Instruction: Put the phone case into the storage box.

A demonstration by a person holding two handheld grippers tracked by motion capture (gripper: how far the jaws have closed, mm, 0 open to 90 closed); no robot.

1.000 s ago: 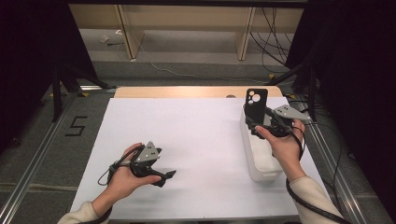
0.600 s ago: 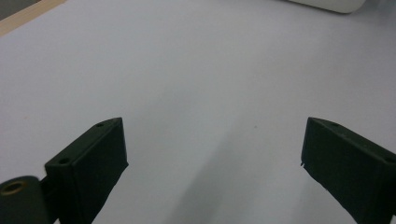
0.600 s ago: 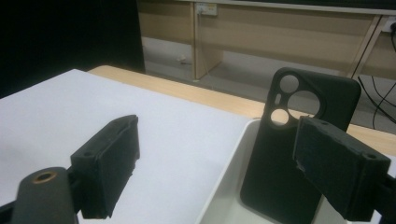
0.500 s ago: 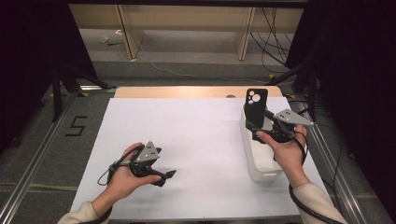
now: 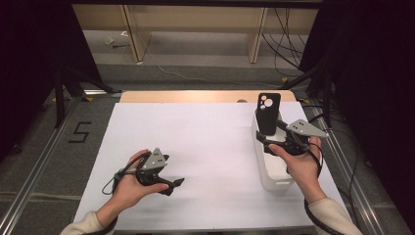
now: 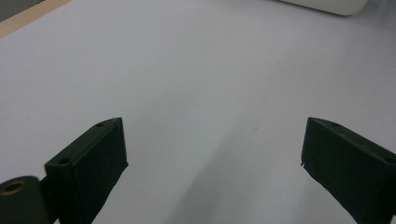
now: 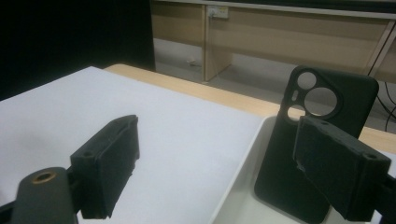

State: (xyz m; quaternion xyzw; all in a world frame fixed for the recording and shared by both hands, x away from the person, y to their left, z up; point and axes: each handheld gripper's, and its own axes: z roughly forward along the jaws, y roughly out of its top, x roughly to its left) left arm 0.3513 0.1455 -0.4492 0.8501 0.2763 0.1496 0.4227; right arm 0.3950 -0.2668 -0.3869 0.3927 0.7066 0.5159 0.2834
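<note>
Since a second ago the left side has not changed: the left hand [image 5: 128, 185] lies on the white table [image 5: 205, 142] near its front edge, holding the left gripper [image 5: 172, 184] low over the surface. In the left gripper view its two black jaws stand wide apart with only bare table between them, and the rim of the white tray [image 6: 327, 5] shows at the top edge.

On the right, the earlier pictures and this one match closely; the right hand [image 5: 299, 164] has shifted only slightly and remains over the white tray [image 5: 270, 174], which sits along the table's right edge.

The phone case [image 5: 268, 113] is black and stands upright in the far end of the tray, its long axis vertical. Its camera cutouts are at the top, and the side with the cutouts faces the person. In the right gripper view the phone case [image 7: 299, 154] rises from the tray's floor just behind the right-hand jaw.

The right gripper [image 5: 264, 142] is open: its jaws are spread, one toward the open table and one in front of the case. Whether that jaw touches the case cannot be told.
</note>
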